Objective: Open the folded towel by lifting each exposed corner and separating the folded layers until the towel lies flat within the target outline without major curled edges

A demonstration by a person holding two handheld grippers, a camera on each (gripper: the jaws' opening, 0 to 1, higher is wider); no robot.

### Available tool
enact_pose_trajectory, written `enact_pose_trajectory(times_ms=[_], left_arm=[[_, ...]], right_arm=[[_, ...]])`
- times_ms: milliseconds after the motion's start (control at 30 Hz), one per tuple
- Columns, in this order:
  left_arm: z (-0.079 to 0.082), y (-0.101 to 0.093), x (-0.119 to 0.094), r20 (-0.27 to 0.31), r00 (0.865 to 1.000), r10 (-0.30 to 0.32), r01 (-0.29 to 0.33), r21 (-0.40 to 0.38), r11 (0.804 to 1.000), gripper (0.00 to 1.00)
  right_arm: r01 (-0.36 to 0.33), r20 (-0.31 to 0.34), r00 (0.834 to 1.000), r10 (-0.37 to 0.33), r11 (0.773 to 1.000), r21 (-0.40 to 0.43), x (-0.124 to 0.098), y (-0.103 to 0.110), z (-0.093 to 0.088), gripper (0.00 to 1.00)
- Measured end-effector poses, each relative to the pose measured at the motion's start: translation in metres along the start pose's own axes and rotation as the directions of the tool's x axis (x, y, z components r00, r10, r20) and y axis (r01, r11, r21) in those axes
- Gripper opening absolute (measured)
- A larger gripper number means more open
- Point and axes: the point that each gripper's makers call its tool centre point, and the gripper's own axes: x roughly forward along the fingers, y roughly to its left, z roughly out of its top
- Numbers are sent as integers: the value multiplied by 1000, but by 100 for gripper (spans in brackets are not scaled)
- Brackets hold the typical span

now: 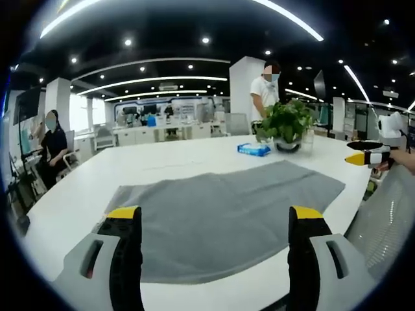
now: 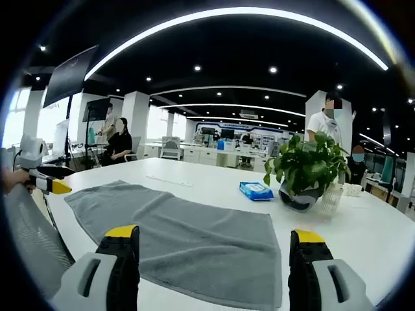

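A grey towel [image 1: 220, 214] lies spread out, mostly flat, on the white table [image 1: 194, 159]; its edges look smooth. In the left gripper view my left gripper [image 1: 214, 214] stands open above the towel's near edge, with nothing between its yellow-tipped jaws. At that view's right edge a hand holds the right gripper [image 1: 364, 154] off the table's side. In the right gripper view the towel [image 2: 181, 240] stretches from lower right to the left. My right gripper [image 2: 213, 234] is open over it and empty. The left gripper [image 2: 50, 184] enters at the left, beyond the towel's far corner.
A potted plant [image 1: 285, 126] [image 2: 305, 172] and a blue packet [image 1: 253, 149] [image 2: 256, 190] stand on the table beyond the towel. A mesh chair back [image 1: 382, 220] [image 2: 26, 240] stands at the table's edge. People sit and stand in the office behind.
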Motion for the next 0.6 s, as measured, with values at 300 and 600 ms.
enact_pose_trajectory(times_ms=[300,600], left_arm=[[-1,0,0,-3,1000,-2,2,-9,1000,93],[-2,-1,1,-6,1000,-12,12,-16,1000,91]], right_arm=[[0,-17,1000,0,1000,1,0,0,-3,97],[-4,-30,1000,5,1000,13,0,0,-5,95]])
